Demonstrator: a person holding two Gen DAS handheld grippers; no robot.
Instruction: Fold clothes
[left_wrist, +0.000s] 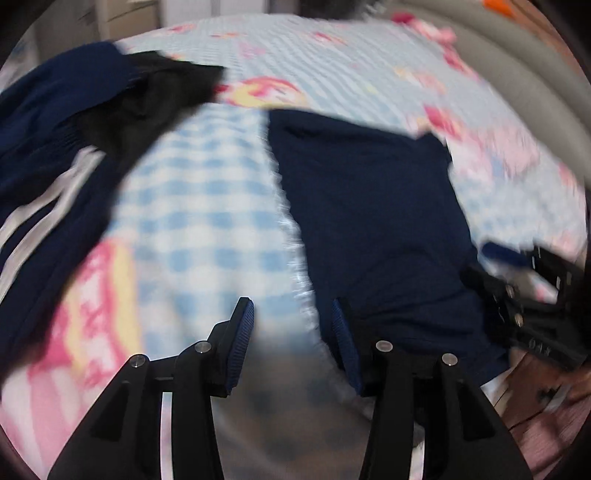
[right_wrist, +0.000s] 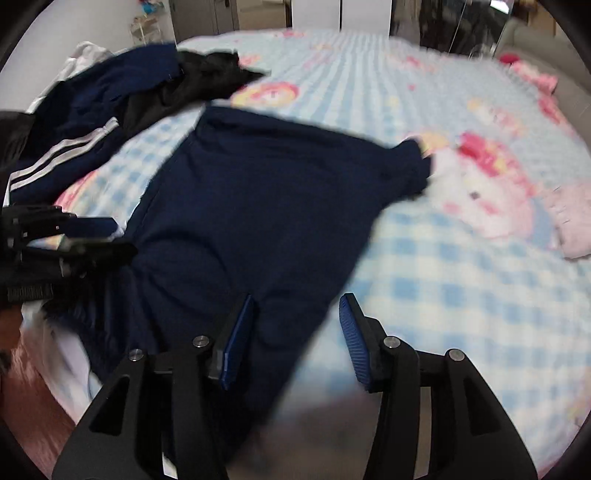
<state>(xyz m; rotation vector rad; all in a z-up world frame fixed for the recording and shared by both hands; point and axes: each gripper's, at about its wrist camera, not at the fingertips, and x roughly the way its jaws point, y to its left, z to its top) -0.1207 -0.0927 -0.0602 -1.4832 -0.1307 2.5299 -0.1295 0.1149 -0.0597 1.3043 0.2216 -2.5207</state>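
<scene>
A navy garment lies spread on the blue-checked bed cover; it also shows in the right wrist view. My left gripper is open and empty above the garment's near left edge. My right gripper is open and empty above the garment's near right edge. Each gripper shows at the side of the other's view, the right gripper and the left gripper. Both views are blurred.
A pile of clothes lies at the far left: a navy piece with white stripes and a black piece. A pink item lies at the right. The bed's near edge and the floor lie below left.
</scene>
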